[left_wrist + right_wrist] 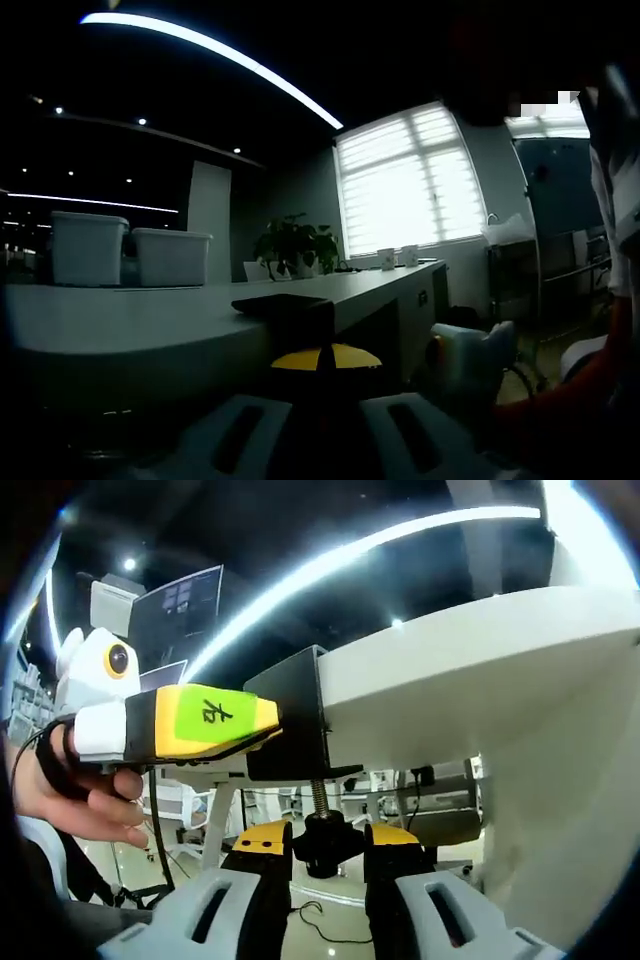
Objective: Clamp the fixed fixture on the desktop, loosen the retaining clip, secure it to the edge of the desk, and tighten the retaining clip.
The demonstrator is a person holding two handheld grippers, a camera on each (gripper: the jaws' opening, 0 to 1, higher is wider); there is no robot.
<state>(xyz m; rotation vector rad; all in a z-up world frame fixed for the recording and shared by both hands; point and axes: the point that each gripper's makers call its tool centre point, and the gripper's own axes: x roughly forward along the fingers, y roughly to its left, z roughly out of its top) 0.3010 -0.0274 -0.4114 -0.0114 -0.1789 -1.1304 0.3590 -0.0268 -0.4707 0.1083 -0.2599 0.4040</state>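
Note:
A black clamp fixture (pixel 297 705) sits over the edge of the white desk (pixel 480 650). Its threaded screw (pixel 320 796) hangs below the desk and ends in a black knob (pixel 325 848). My right gripper (pixel 326 852) is shut on that knob, one yellow-tipped jaw on each side. My left gripper (pixel 268 723), yellow with a green label and held by a hand (pixel 80 800), comes in from the left and grips the fixture's side. In the left gripper view the fixture's top plate (pixel 283 304) lies on the desk (pixel 130 325), just above my left gripper (pixel 325 358).
Two white bins (pixel 88 248) stand on the desk's far left, a plant (pixel 295 245) and cups (pixel 395 257) at its far end near a bright window (pixel 410 185). The right gripper's white body (pixel 470 355) and an orange sleeve (pixel 565 400) are beside the desk. Below it a cable (pixel 320 920) lies on the floor.

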